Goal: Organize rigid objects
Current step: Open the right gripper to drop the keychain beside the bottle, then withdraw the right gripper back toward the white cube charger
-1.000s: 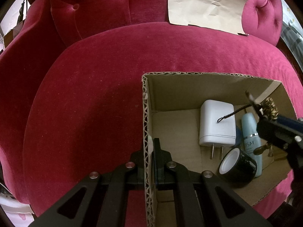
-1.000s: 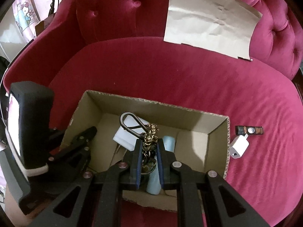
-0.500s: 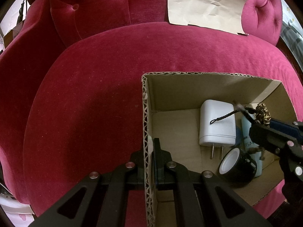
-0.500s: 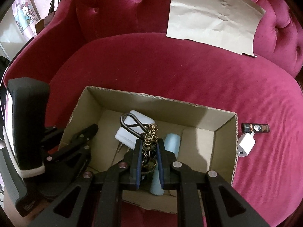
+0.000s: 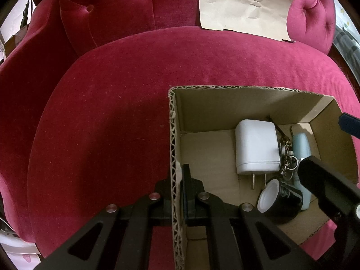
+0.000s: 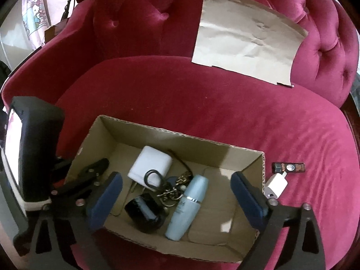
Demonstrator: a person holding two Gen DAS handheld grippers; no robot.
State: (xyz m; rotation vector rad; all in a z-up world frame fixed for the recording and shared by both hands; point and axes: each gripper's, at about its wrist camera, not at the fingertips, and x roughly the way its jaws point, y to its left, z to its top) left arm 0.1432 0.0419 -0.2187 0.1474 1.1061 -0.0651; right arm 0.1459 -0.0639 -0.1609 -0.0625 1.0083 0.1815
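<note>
The right gripper [image 6: 176,190] hangs over the cardboard box [image 6: 180,136] with its jaws opening wide, the two blue pads far apart and nothing pressed between them. Directly below the gap lies the keychain [image 6: 174,187], a tangle of brass rings and a black cord loop, resting on the box floor. At about one o'clock from it lies a pale blue bottle [image 6: 189,204], touching the keychain's rings. At eleven o'clock sits a large white charger [image 6: 150,165], the cord loop draped over its near edge. At seven o'clock a black jar [image 6: 144,212] lies on its side.

The left gripper [image 5: 177,180] is clamped tight on the box's left wall, one finger outside and one inside the corrugated edge.

Outside the box, at three o'clock from its right wall, a small white charger [image 6: 276,185] rests on the red velvet sofa [image 6: 202,103], just beside the cardboard. Just beyond it, at one o'clock, lies a small dark tube [image 6: 289,167] with a printed label. At twelve o'clock, well apart from the box, a creased sheet of brown paper [image 6: 245,45] leans against the tufted backrest.
</note>
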